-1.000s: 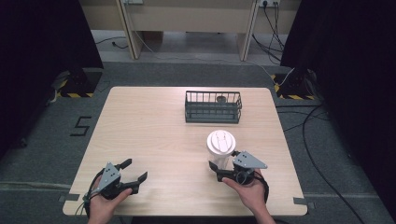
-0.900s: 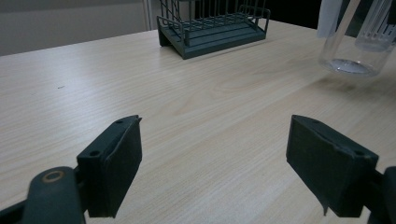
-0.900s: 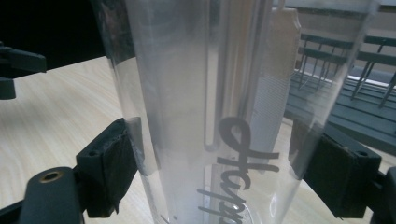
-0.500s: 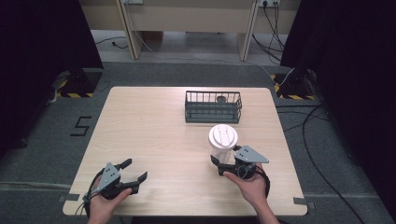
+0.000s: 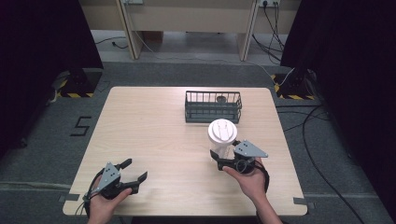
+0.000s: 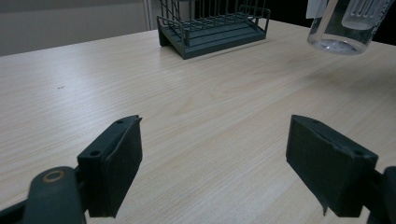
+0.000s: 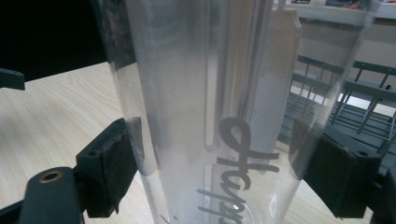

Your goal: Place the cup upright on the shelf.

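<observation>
A clear plastic tumbler (image 5: 221, 140) with a white lid stands upright between the jaws of my right gripper (image 5: 223, 154), which is shut on it. In the right gripper view the tumbler (image 7: 210, 116) shows grey lettering, and both pads (image 7: 116, 163) press its sides. From the left gripper view the tumbler's base (image 6: 348, 25) hangs a little above the table, over its shadow. My left gripper (image 5: 135, 170) rests near the front left of the table, open and with nothing in it (image 6: 215, 158).
A dark wire basket (image 5: 212, 114) stands at the back middle of the wooden table (image 5: 154, 130), just beyond the tumbler, with a small dark object (image 5: 221, 99) inside. The basket (image 6: 210, 28) also appears far ahead of the left gripper. Cables lie on the floor at the right.
My right gripper has carried the tumbler slightly up and away from the front edge, closer to the basket. The left gripper has stayed where it was.
</observation>
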The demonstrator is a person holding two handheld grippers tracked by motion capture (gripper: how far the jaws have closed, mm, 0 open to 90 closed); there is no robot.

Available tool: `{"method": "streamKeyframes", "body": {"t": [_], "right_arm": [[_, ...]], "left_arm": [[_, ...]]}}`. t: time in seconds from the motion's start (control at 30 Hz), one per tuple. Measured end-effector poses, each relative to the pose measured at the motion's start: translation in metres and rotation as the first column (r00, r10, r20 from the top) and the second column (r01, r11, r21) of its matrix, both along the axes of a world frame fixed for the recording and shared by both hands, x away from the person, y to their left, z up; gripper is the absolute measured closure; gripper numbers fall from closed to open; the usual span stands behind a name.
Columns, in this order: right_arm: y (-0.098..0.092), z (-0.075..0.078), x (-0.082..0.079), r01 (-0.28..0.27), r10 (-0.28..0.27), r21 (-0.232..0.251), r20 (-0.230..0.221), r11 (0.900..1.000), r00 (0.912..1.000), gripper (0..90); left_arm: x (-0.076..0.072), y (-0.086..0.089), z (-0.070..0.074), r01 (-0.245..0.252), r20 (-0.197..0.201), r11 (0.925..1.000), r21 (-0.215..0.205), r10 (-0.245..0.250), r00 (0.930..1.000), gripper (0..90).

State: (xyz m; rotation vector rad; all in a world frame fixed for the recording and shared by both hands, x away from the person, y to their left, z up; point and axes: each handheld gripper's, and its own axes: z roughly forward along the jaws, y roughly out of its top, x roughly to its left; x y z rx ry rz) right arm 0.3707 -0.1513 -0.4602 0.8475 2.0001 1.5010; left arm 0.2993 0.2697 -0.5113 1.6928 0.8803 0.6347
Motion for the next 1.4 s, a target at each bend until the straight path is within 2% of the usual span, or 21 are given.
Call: {"method": "streamKeyframes", "body": {"t": [1.03,1.4], "right_arm": [[0.003,0.011,0.024,0.033,-0.033,-0.019,0.011,0.999,0.9994,18.4],[0.007,0.017,0.035,0.047,-0.047,-0.009,0.013,0.999,0.9988,18.4]], "left_arm": [[0.001,0.000,0.000,0.000,0.000,1.0000,-0.006,0.000,1.0000,18.3],[0.001,0.000,0.000,0.000,0.001,1.0000,-0.009,0.000,1.0000,18.4]]}}
